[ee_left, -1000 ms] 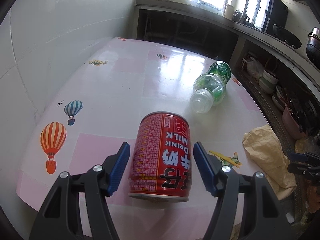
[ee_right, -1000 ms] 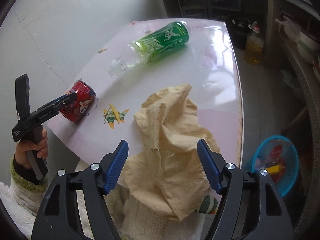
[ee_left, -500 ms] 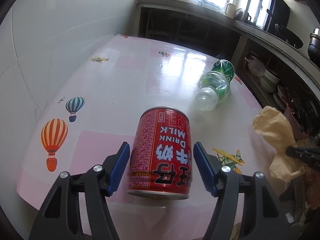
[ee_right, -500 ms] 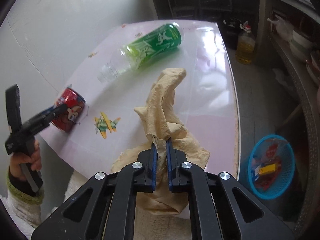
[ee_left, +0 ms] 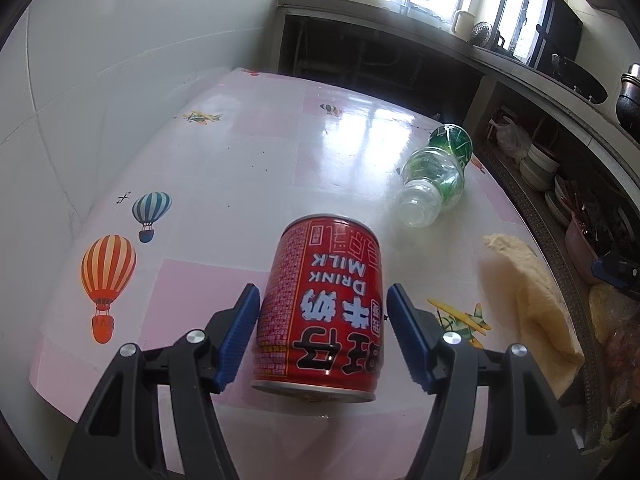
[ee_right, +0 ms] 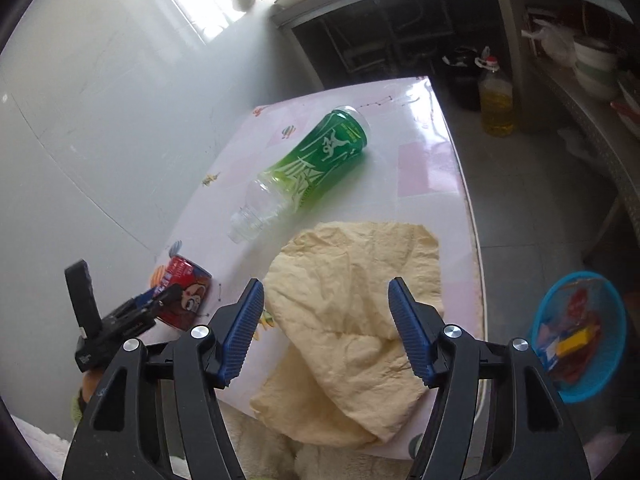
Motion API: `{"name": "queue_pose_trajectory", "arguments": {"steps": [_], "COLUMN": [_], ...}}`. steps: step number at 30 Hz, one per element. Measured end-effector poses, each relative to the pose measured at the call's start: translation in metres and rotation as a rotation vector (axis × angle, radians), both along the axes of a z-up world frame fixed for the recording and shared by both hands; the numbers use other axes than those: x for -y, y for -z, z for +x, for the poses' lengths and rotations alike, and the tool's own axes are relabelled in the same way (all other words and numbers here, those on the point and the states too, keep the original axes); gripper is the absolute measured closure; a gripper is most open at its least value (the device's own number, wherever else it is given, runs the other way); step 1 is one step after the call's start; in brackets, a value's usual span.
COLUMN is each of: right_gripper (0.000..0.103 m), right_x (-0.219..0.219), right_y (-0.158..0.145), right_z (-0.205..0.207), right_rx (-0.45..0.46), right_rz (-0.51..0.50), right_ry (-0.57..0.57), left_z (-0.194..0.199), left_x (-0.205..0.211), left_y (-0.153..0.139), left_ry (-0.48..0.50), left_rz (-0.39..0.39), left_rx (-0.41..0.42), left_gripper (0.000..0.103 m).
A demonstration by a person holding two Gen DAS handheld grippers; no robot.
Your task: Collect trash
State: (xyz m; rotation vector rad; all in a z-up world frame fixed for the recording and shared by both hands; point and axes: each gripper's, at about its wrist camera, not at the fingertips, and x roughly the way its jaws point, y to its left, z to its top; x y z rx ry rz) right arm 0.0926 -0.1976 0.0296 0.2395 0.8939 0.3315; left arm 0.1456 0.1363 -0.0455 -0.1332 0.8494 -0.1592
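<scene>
Left wrist view: the left claw (ee_left: 322, 334) is seen spread to a middling width around a red milk can (ee_left: 320, 312), which lies on its side near the front edge of the pink-and-white worktop (ee_left: 224, 168), its base turned toward the camera; a narrow gap is seen between each blue pad and the can wall, so the can is flanked but not pressed. A clear plastic bottle (ee_left: 434, 178) with a green label is shown lying on its side further back to the right, neck toward the camera and well apart from the can. A yellowish cloth (ee_left: 528, 300) is draped over the right edge of the worktop. Balloon and aeroplane prints are borne by the surface. Right wrist view: the right claw (ee_right: 326, 330) is held above the yellowish cloth (ee_right: 360, 292), its jaws having just been opening; they stand wide, and the cloth is seen below and between them, flat and folded, touched by neither pad. The bottle (ee_right: 308, 174) is shown beyond the cloth, lying on its side, its neck just beside the cloth's far corner. The can (ee_right: 186, 298) is seen at the left, with the left claw (ee_right: 158, 300) around it. A blue basket (ee_right: 576, 336) holding scraps is shown on the floor to the right of the worktop (ee_right: 428, 160).
</scene>
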Motion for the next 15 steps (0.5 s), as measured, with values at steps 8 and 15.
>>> {"name": "queue_pose_trajectory", "arguments": {"steps": [8, 15], "right_gripper": [0.024, 0.024], "right_x": [-0.030, -0.041], "right_y": [0.037, 0.067], "right_z": [0.005, 0.016], "right_rx": [-0.049, -0.121], "right_rz": [-0.248, -0.342], "right_ry": [-0.051, -0.046], "left_z": [-0.001, -0.002], "left_x": [-0.001, -0.001], "left_y": [0.001, 0.001], "left_ry": [-0.001, -0.003], "left_rz": [-0.001, -0.001], "left_rx": [-0.004, -0.007], "left_gripper": [0.039, 0.039]}}
